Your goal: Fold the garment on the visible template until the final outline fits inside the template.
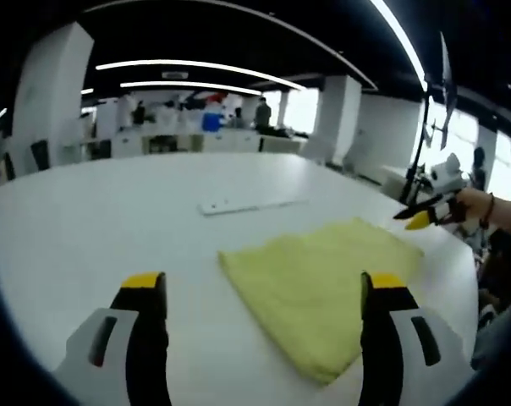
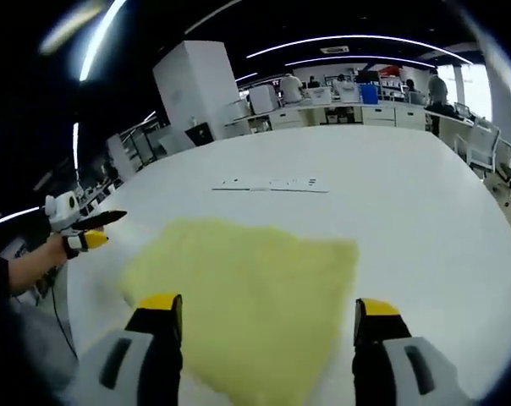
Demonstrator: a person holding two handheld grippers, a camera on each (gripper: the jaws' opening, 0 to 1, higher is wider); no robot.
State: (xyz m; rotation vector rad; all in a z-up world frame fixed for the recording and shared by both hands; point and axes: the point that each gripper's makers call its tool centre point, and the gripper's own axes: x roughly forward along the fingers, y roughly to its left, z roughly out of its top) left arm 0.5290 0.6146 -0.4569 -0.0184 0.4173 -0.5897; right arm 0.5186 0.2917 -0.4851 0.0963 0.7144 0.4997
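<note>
A yellow garment [image 1: 323, 271] lies folded into a rough rectangle on the white table [image 1: 112, 211]. In the left gripper view it sits ahead and to the right of my left gripper [image 1: 262, 289], whose jaws stand wide open and hold nothing. My right gripper [image 1: 425, 217] comes in from the right past the cloth's far corner, held by a hand [image 1: 475, 203]. In the right gripper view the garment [image 2: 247, 288] spreads just ahead of my right gripper [image 2: 266, 311], which is open and holds nothing. There my left gripper [image 2: 86, 233] hovers off the cloth's left edge.
A thin white strip [image 1: 251, 205] lies flat on the table beyond the garment, seen again as the strip [image 2: 268, 183]. Bare tabletop [image 2: 425, 220] surrounds the cloth. Desks, chairs, a white pillar [image 2: 200, 85] and people stand far behind the table's edge.
</note>
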